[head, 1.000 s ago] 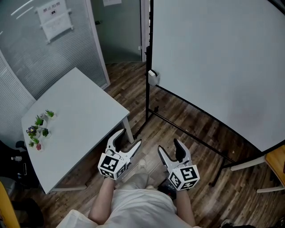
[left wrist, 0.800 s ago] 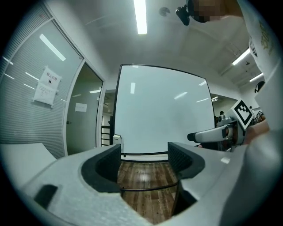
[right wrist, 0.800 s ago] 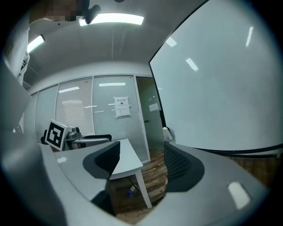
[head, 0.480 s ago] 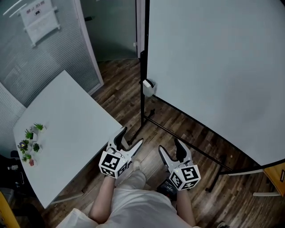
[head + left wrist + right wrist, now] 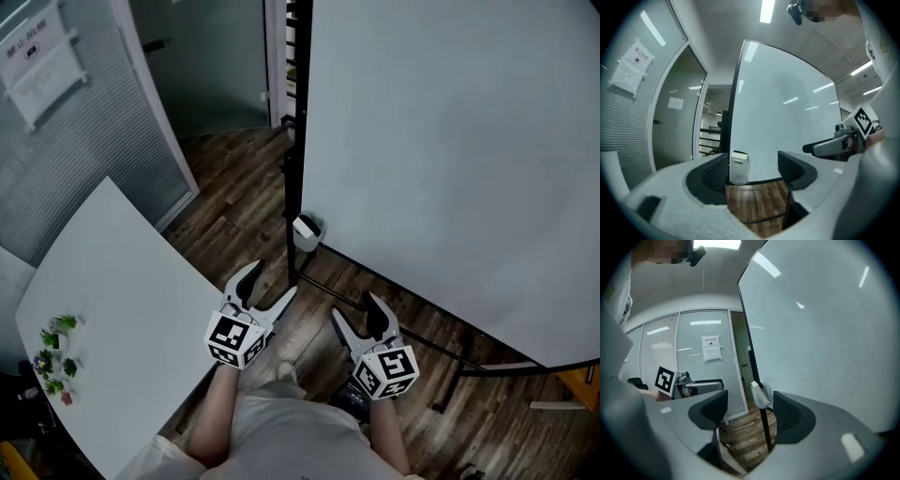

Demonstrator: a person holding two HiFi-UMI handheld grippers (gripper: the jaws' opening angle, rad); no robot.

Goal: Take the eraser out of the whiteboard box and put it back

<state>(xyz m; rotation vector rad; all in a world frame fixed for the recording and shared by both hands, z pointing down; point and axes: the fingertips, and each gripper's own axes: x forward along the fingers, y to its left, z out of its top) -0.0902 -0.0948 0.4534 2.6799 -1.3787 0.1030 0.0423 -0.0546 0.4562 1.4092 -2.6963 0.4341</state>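
Observation:
A small white whiteboard box (image 5: 306, 232) hangs at the lower left corner of the large whiteboard (image 5: 450, 159), on its black frame. The same box (image 5: 738, 167) shows between the left gripper's jaws, some way off, and the box (image 5: 761, 394) also shows ahead of the right gripper's jaws. The eraser itself cannot be made out from here. My left gripper (image 5: 266, 292) is open and empty, below and left of the box. My right gripper (image 5: 358, 315) is open and empty, below and right of it.
A white table (image 5: 103, 309) stands at the left with small potted plants (image 5: 54, 356) on its near corner. The whiteboard's black stand bars (image 5: 403, 330) cross the wooden floor (image 5: 234, 206). A glass partition with a posted sheet (image 5: 42, 56) lies at far left.
The view has closed in on the whiteboard: the box now sits lower and nearer both grippers, and the table has slid left. Both grippers stay open.

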